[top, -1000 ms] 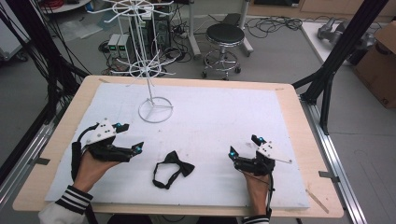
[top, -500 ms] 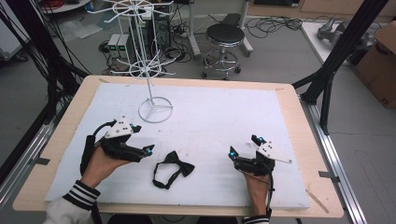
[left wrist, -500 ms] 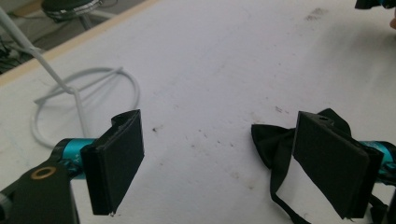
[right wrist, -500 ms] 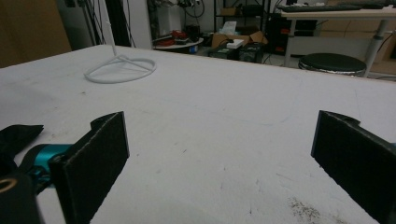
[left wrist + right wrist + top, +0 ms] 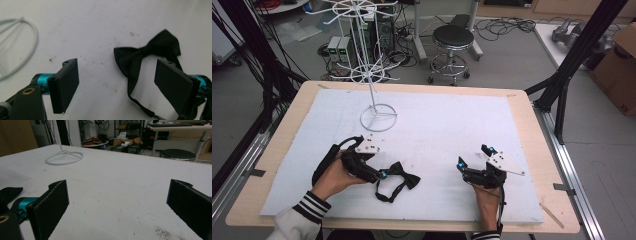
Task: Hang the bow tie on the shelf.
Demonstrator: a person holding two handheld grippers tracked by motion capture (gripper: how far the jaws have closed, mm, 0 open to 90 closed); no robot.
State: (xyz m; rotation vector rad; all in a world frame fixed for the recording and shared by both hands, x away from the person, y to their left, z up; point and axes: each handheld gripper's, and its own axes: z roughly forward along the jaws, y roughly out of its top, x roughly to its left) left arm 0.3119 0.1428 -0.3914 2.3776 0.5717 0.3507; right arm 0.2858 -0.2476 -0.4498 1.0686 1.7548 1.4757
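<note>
A black bow tie (image 5: 398,176) lies flat on the white mat, strap looped.

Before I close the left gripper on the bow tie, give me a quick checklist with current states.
1. Left gripper open: ok.
2. Bow tie between the jaws: not ok; the knot lies beyond the tips, toward the right jaw.
3. Strap free of the jaws: cannot tell; it runs under the right jaw.
4. Right gripper open and apart from the tie: ok.
5. Wire rack away from the approach: ok.
</note>
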